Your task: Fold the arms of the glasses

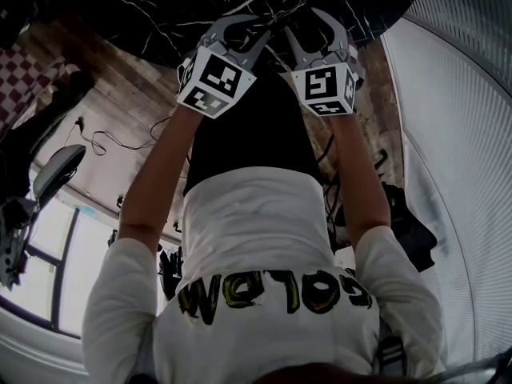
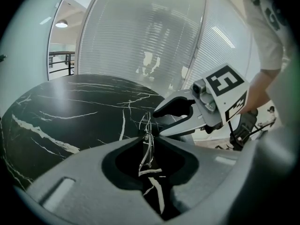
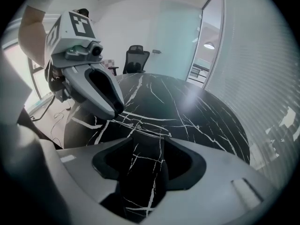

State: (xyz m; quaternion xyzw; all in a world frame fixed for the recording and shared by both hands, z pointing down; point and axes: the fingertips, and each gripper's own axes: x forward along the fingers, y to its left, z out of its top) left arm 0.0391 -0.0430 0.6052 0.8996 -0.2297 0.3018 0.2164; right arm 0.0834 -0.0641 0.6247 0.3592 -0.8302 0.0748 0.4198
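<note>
A round black marble table veined with white is set on a wooden floor. It is flanked by striped glass walls; a black office chair is placed behind it.

The surface lies at the far end of the scene, its near edge just past the person's outstretched arms. The left gripper and the right gripper reach over that edge side by side, their tips near each other. The glasses are between them, down at the surface: pinched between the left gripper's jaws, and just beyond the right gripper's parted jaws, slightly to their left. A chair stands behind the surface's far side. Cables lie on the floor at the left, and a wall runs along the right.
</note>
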